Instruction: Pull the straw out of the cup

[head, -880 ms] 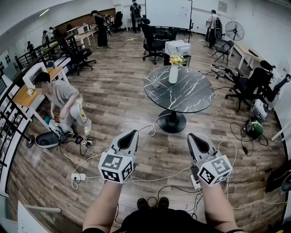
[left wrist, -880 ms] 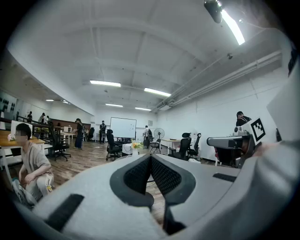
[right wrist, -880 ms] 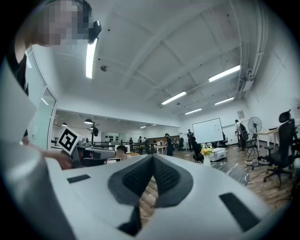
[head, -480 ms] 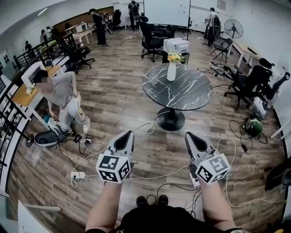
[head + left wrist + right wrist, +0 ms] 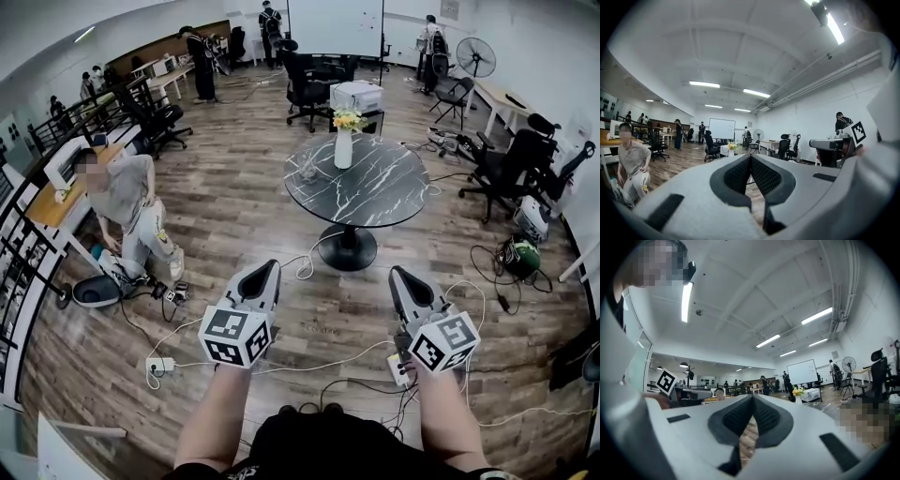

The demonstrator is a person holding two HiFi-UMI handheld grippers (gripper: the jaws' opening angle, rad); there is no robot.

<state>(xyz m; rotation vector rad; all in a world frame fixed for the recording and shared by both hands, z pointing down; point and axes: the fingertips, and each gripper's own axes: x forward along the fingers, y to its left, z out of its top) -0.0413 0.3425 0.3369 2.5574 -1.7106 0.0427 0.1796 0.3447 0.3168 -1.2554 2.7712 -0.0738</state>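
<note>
The round marble surface (image 5: pixel 375 192) stands well ahead. Off to the left, a person (image 5: pixel 127 202) has risen from a crouch. The left tongs (image 5: pixel 267 273) and right tongs (image 5: pixel 400 277) stay level, closed and empty, well apart from the clear cup (image 5: pixel 307 169) near the surface's left edge.

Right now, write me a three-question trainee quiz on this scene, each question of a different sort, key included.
1. True or false: the left gripper's jaws stand wide apart.
2. Multiple choice: the white vase of flowers stands on A) the round marble table, B) a stool, C) a windowsill.
3. Fill in: between the right gripper's closed jaws there is ____.

Key: 1 false, they are shut; 2 A; 3 nothing.
</note>
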